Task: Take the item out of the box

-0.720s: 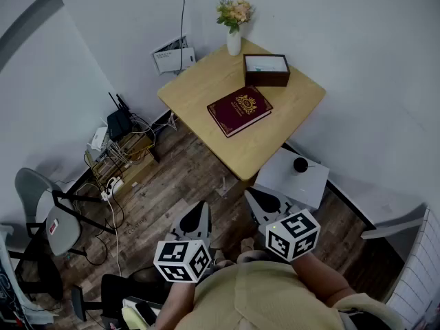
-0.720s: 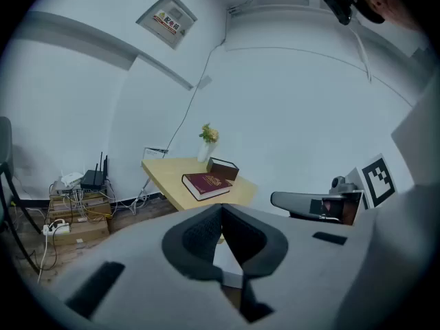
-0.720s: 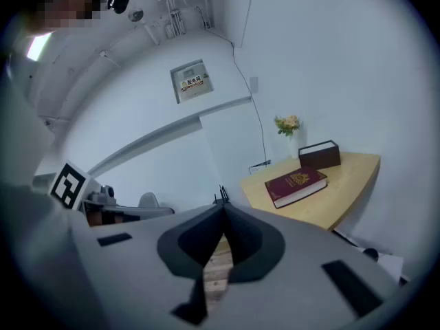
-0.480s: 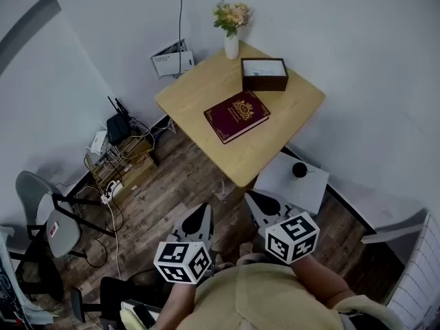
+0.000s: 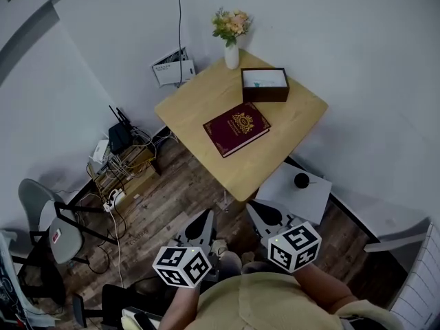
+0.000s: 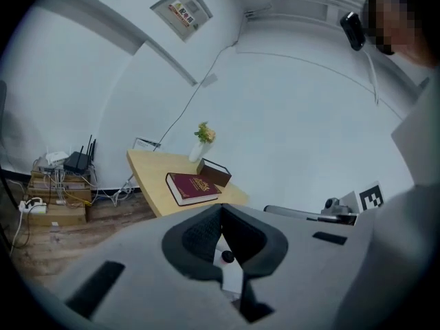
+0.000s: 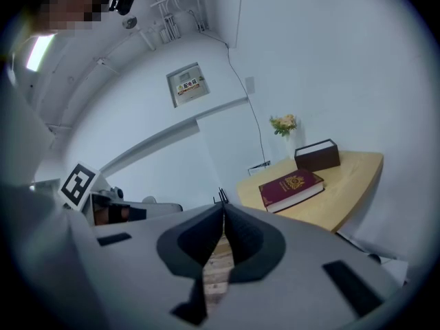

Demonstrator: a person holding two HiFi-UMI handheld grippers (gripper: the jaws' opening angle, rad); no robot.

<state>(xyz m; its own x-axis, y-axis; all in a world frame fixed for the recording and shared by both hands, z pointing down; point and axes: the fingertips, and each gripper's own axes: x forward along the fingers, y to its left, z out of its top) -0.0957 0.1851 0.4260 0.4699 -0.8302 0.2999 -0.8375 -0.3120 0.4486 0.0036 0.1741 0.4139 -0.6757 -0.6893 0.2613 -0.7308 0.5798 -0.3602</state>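
Observation:
A dark brown box [image 5: 265, 85] stands open at the far side of the square wooden table [image 5: 289, 133]; something pale shows inside it. A maroon book [image 5: 236, 128] with a gold crest lies in front of the box. My left gripper [image 5: 206, 216] and right gripper [image 5: 253, 205] hang close to my body, well short of the table, both shut with nothing between the jaws. The left gripper view shows its tips [image 6: 221, 210] closed below the book [image 6: 194, 187] and box [image 6: 214, 172]. In the right gripper view the tips [image 7: 223, 209] meet left of the book [image 7: 291, 188] and box [image 7: 317, 155].
A white vase of flowers [image 5: 232, 47] stands at the table's far corner. A low white stand [image 5: 285, 192] carrying a small black object [image 5: 301, 180] sits by the table's near right side. A grey chair [image 5: 48, 218], a router and cables [image 5: 120, 133] lie left on the wood floor.
The table with box and book sits slightly lower in the head view. Both grippers have stayed shut near my body and slipped a little lower in the picture.

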